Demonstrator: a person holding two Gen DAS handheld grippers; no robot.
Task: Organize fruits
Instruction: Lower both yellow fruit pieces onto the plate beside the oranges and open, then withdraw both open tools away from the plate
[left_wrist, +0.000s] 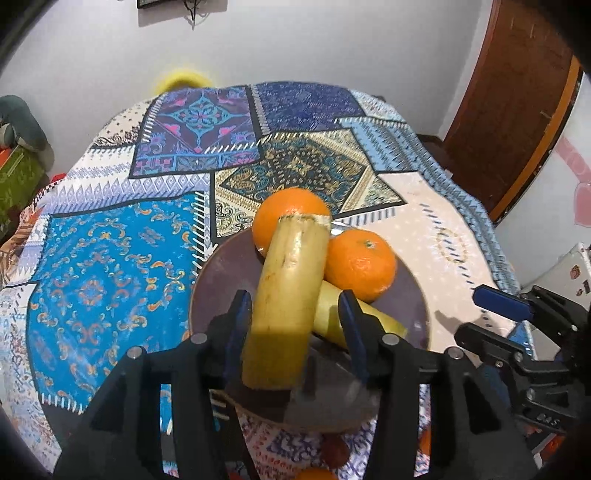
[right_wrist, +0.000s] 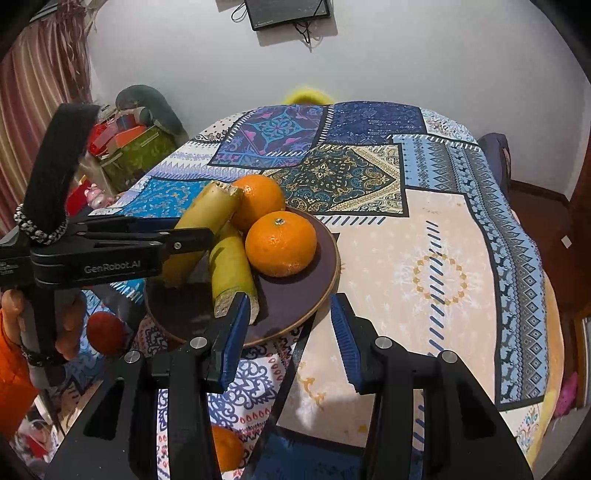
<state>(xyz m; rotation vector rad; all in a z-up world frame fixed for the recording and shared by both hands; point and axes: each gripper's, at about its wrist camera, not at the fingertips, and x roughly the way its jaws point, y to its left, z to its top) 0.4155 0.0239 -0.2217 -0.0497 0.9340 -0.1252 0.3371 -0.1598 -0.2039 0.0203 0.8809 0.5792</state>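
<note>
Loosely, left hand-held gripper (left_wrist: 295, 317) parted around sugarcane piece (left_wrist: 286, 295), over plate (left_wrist: 218, 273)

Two oranges (right_wrist: 280, 243) and cane pieces (right_wrist: 231, 269) lie on the plate (right_wrist: 314, 295).

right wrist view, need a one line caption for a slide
Left gripper around a sugarcane piece above a brown plate holding two oranges; right gripper open and empty.

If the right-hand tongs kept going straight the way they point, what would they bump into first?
Probably the rim of the dark plate, just ahead of the right tongs, with the cut yellow-green stalk beside it; depth is uncertain.
</note>
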